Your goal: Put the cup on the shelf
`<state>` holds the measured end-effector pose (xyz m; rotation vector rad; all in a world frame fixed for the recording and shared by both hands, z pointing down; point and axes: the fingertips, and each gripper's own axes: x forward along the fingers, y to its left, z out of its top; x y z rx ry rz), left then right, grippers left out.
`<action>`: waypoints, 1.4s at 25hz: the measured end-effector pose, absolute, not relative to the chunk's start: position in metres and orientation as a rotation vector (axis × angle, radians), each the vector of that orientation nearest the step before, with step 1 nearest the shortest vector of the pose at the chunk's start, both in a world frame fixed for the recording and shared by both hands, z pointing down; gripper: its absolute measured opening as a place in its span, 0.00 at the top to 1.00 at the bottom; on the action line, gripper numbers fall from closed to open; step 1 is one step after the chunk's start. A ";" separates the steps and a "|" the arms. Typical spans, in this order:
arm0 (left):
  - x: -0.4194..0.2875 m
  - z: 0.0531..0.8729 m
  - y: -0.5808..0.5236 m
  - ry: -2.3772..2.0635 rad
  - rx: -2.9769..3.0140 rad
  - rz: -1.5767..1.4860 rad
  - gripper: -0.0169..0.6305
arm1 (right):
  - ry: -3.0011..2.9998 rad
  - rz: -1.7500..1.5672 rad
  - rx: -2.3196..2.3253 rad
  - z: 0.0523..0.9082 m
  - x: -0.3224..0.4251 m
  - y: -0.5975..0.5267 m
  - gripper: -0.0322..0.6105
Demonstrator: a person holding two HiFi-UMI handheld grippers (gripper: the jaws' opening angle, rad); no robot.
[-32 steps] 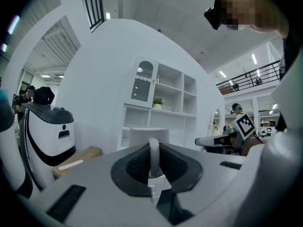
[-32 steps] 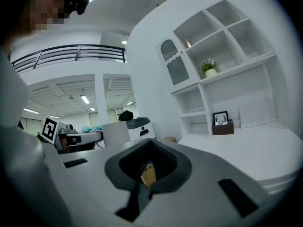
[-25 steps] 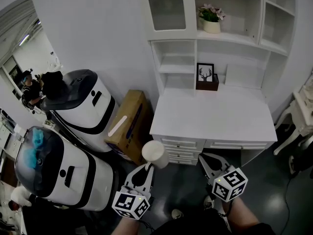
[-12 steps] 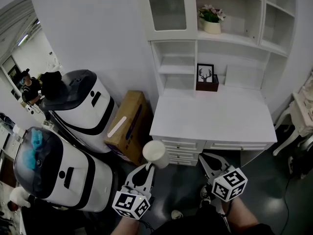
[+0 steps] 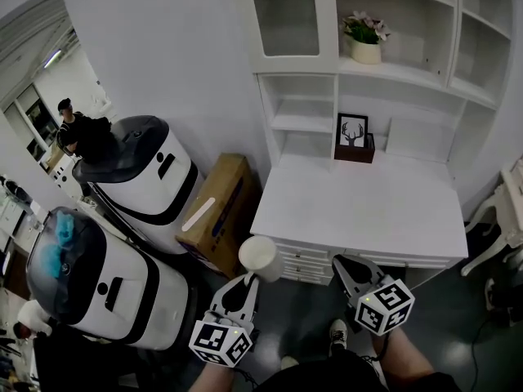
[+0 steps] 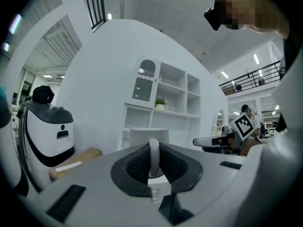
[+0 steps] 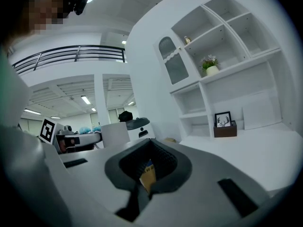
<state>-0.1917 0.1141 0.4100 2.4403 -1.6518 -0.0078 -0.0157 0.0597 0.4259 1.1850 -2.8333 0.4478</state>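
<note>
Jaws of the left hand-held gripper pinch the thin loop handle of the plain white cup, which hangs in the air just in front of the left front corner of the white bench, off its top and well short of its shelves. The cup's body stands beyond the jaw tips, mouth turned toward the bench. The right hand-held gripper is level with the middle of the bench's front edge, its jaws pressed together with nothing between them. Both hand-held grippers point toward the bench, and the drawers in its front lie just past their tips.

A brown cardboard box leans at the bench's left side. Further left of the bench stand two rounded white-and-black machines.

At the back of the bench rises the white shelf unit. A black-framed antler picture stands in a dark brown holder on the bench top against it. One shelf above the bench top carries a pale pot with a pink-flowered plant. A glass-fronted cabinet door closes the compartment over the bench's left end.
</note>
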 end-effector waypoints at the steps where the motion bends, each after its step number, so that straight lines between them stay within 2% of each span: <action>1: -0.189 0.410 0.111 -1.657 2.437 -0.004 0.92 | -2.835 0.452 1.179 0.427 -0.013 0.055 0.95; 35: -0.099 0.426 -0.009 -1.792 2.336 -0.001 0.92 | -2.850 0.531 1.032 0.458 0.071 -0.089 0.95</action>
